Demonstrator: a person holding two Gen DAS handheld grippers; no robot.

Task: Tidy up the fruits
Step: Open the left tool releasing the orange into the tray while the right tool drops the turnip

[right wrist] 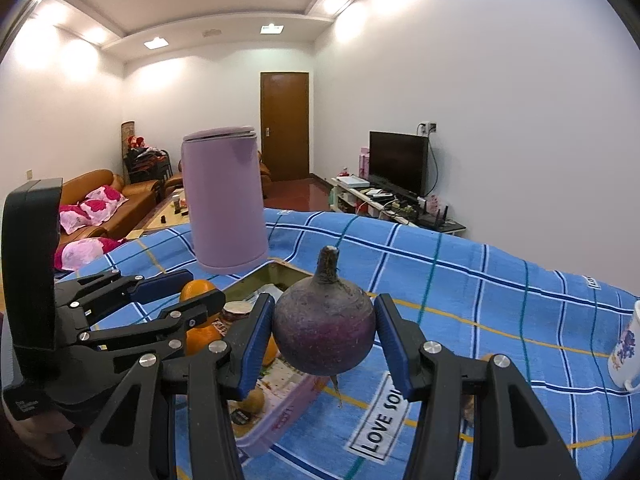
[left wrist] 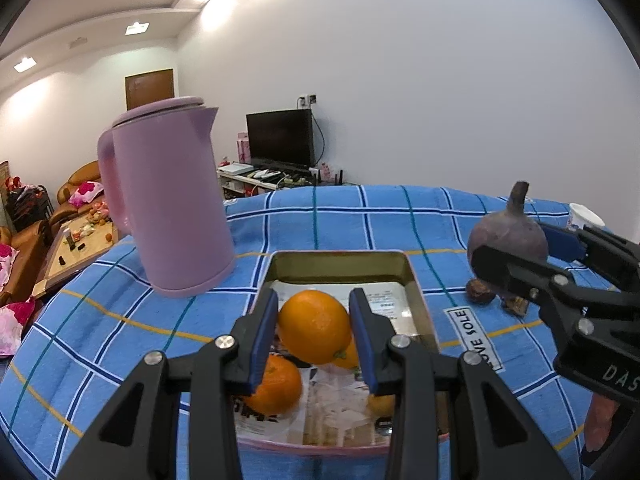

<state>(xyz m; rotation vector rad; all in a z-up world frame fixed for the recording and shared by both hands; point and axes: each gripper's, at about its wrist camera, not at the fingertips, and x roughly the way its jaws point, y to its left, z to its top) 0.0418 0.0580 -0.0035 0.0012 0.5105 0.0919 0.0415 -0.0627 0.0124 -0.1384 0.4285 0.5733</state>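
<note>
My left gripper (left wrist: 314, 306) is shut on an orange (left wrist: 314, 326) and holds it just above a shallow tin tray (left wrist: 340, 257) lined with paper. Other oranges (left wrist: 277, 384) lie in the tray under it. My right gripper (right wrist: 325, 330) is shut on a round purple beet (right wrist: 325, 328) with a stub on top. The beet hangs clear of the cloth, right of the tray (right wrist: 280, 414). In the left wrist view the beet (left wrist: 508, 236) and right gripper (left wrist: 520, 254) sit at the right. In the right wrist view the left gripper (right wrist: 204, 289) and its orange (right wrist: 196, 287) sit at the left.
A tall pink kettle (left wrist: 168, 200) (right wrist: 226, 200) stands on the blue checked cloth (left wrist: 360, 220) behind and left of the tray. A small brown fruit (left wrist: 480, 291) lies right of the tray. A white patterned mug (right wrist: 624, 348) stands at the far right.
</note>
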